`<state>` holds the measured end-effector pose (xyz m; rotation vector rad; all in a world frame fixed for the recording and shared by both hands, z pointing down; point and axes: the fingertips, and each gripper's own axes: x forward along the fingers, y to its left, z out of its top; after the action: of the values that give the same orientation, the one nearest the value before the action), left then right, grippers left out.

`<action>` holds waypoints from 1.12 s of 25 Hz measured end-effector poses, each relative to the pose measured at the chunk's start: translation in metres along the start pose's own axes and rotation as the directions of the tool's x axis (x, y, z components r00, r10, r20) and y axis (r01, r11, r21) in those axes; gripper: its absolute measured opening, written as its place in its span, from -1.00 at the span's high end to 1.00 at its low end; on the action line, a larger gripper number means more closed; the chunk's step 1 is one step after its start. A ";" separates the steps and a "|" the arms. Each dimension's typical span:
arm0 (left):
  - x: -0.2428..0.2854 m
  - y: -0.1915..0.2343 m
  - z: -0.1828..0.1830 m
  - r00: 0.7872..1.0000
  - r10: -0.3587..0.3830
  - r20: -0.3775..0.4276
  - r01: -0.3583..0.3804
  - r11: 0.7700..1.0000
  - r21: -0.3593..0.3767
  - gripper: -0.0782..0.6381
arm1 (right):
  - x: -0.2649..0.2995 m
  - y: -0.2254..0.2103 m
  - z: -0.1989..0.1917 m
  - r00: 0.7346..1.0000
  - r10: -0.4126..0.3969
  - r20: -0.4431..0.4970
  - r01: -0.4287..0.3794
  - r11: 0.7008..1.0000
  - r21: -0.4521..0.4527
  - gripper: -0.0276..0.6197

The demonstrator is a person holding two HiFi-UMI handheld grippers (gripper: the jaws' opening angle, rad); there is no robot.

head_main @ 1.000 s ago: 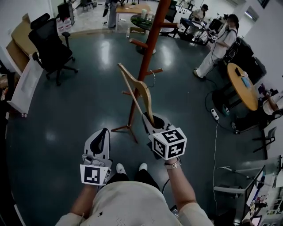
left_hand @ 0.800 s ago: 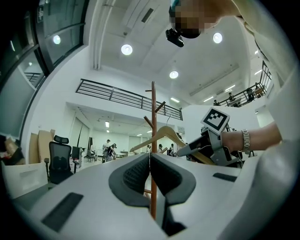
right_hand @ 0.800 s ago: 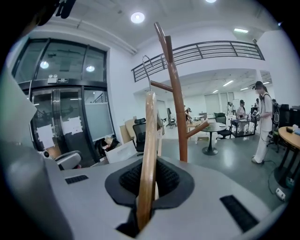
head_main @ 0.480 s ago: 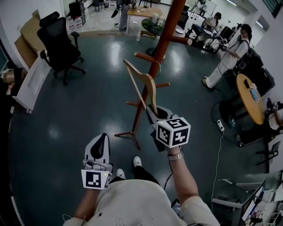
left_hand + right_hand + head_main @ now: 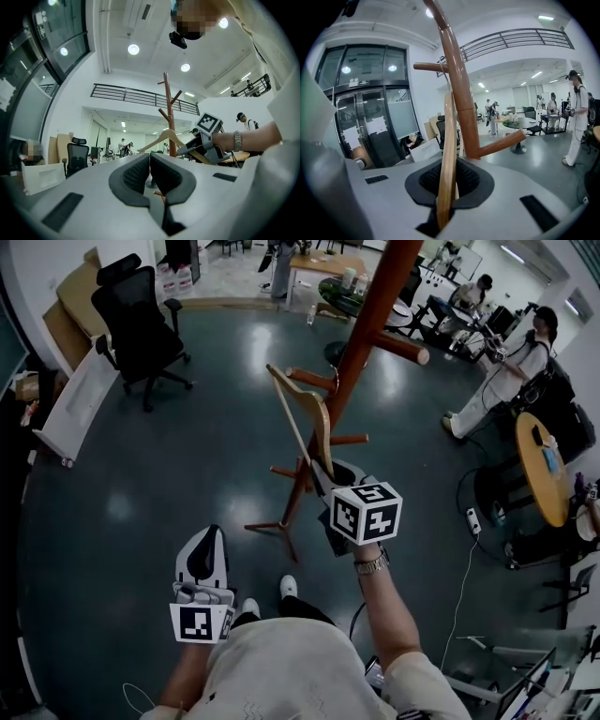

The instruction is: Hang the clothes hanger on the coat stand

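The fingers of the right gripper (image 5: 449, 178) were clenched on the lower end of the wooden clothes hanger (image 5: 449, 136), which rose beyond them close beside the coat stand (image 5: 371, 324), while the left gripper (image 5: 149, 166) had its fingers pressed together, empty.

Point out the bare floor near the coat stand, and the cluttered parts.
Bare floor stretches between the chair and the stand, down to the left gripper. Right of the stand it is crowded: table, power strip, a person.
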<state>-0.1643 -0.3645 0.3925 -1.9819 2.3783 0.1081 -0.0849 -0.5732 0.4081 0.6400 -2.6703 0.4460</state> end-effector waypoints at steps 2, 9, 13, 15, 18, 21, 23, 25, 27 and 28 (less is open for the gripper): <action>0.004 0.000 -0.004 1.000 0.002 -0.006 -0.002 1.000 -0.002 0.74 | 0.004 -0.003 -0.003 1.000 0.001 -0.004 -0.001 1.000 0.004 0.79; 0.016 -0.006 -0.013 1.000 -0.006 -0.022 0.006 1.000 -0.012 0.74 | 0.011 -0.006 -0.010 1.000 0.011 -0.012 -0.011 1.000 0.002 0.79; 0.017 -0.004 -0.016 0.999 -0.015 -0.029 0.015 1.000 -0.011 0.74 | 0.014 -0.005 -0.010 1.000 0.000 -0.013 0.000 1.000 -0.017 0.79; 0.017 -0.003 -0.017 0.999 -0.014 -0.033 0.014 1.000 -0.011 0.74 | 0.014 -0.005 -0.010 1.000 -0.005 -0.021 0.005 1.000 -0.025 0.79; 0.017 -0.005 -0.017 0.999 -0.017 -0.030 0.017 1.000 -0.014 0.74 | 0.014 -0.006 -0.010 1.000 -0.013 -0.027 0.012 0.999 -0.039 0.79; 0.015 -0.006 -0.019 0.999 -0.026 -0.036 0.025 1.000 -0.019 0.74 | 0.012 -0.004 -0.007 1.000 -0.013 -0.014 0.012 0.999 -0.045 0.79; 0.014 -0.006 -0.019 0.999 -0.032 -0.039 0.031 0.999 -0.021 0.74 | 0.010 -0.002 -0.004 1.000 -0.009 0.000 0.009 0.999 -0.045 0.79; 0.014 -0.005 -0.018 0.999 -0.036 -0.040 0.035 0.999 -0.021 0.74 | 0.009 0.000 -0.002 1.000 -0.006 0.007 0.007 0.999 -0.046 0.79; 0.014 -0.005 -0.018 0.999 -0.039 -0.038 0.038 0.999 -0.021 0.74 | 0.007 0.000 -0.002 1.000 -0.013 0.011 0.014 0.998 -0.055 0.79; 0.014 -0.006 -0.018 0.998 -0.041 -0.036 0.041 0.999 -0.020 0.74 | 0.006 0.000 -0.003 1.000 -0.022 0.013 0.023 0.997 -0.068 0.79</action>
<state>-0.1611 -0.3809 0.4097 -2.0578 2.3656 0.0944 -0.0886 -0.5743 0.4134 0.6543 -2.6743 0.3447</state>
